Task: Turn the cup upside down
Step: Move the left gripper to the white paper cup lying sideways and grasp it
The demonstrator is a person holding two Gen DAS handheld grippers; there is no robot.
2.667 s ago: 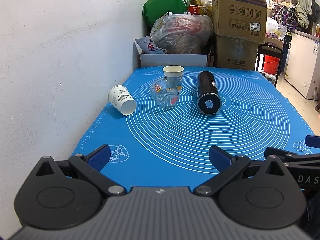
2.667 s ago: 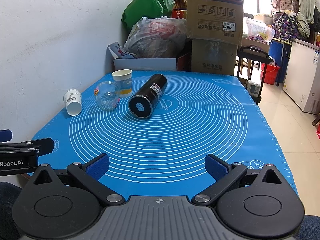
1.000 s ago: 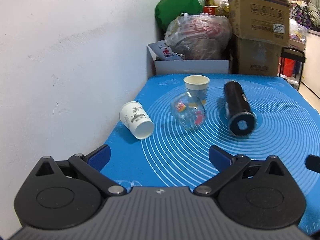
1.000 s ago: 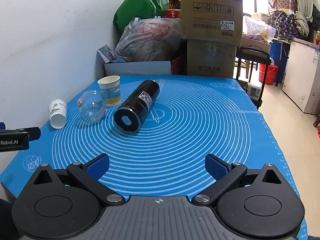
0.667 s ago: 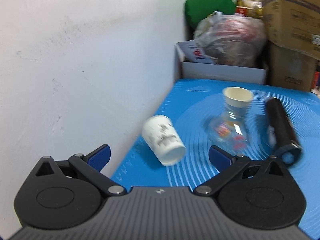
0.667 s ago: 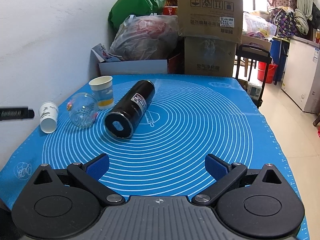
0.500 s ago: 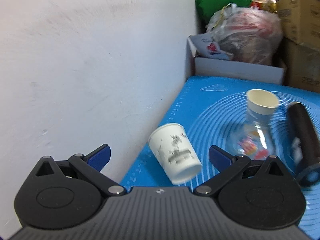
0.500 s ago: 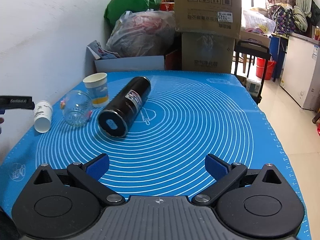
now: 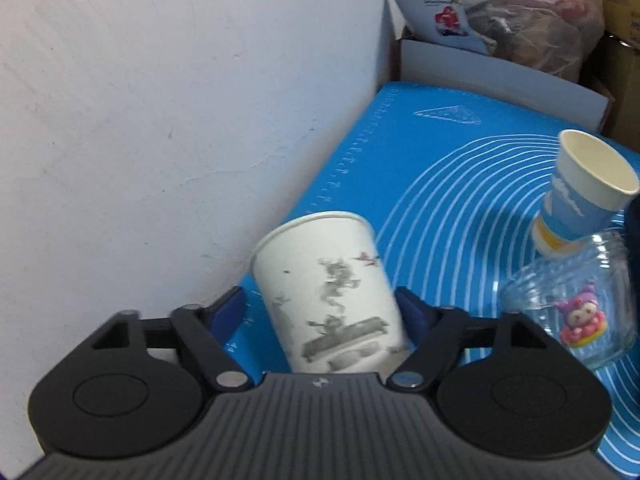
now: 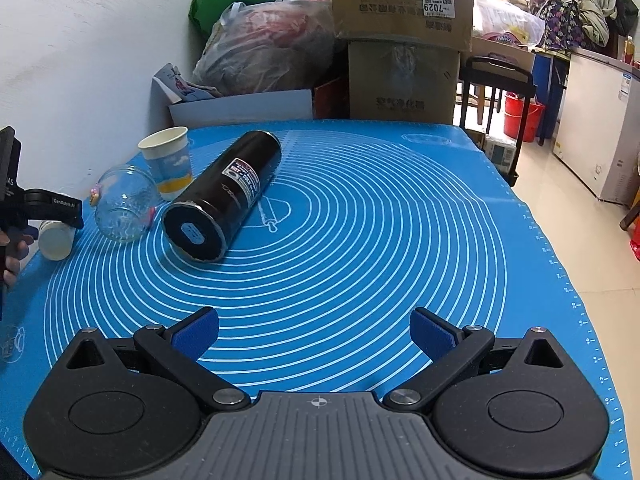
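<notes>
A white paper cup with a grey ink print (image 9: 326, 292) lies on its side on the blue mat (image 9: 432, 168), near the wall, its base pointing away from me. My left gripper (image 9: 322, 308) is open, with one blue pad on each side of the cup; I cannot tell if the pads touch it. In the right wrist view the cup's mouth (image 10: 56, 238) shows at far left under the left gripper (image 10: 40, 210). My right gripper (image 10: 314, 332) is open and empty over the mat's near edge.
An upright blue-and-yellow paper cup (image 9: 580, 192), a glass jar on its side (image 9: 572, 312) and a black flask on its side (image 10: 224, 196) lie on the mat. The white wall (image 9: 160, 120) is close on the left. Boxes and bags (image 10: 400, 40) stand behind the table.
My left gripper has moved forward and left to the white cup, which now sits between its pads. The right gripper has drifted slightly and stays open.
</notes>
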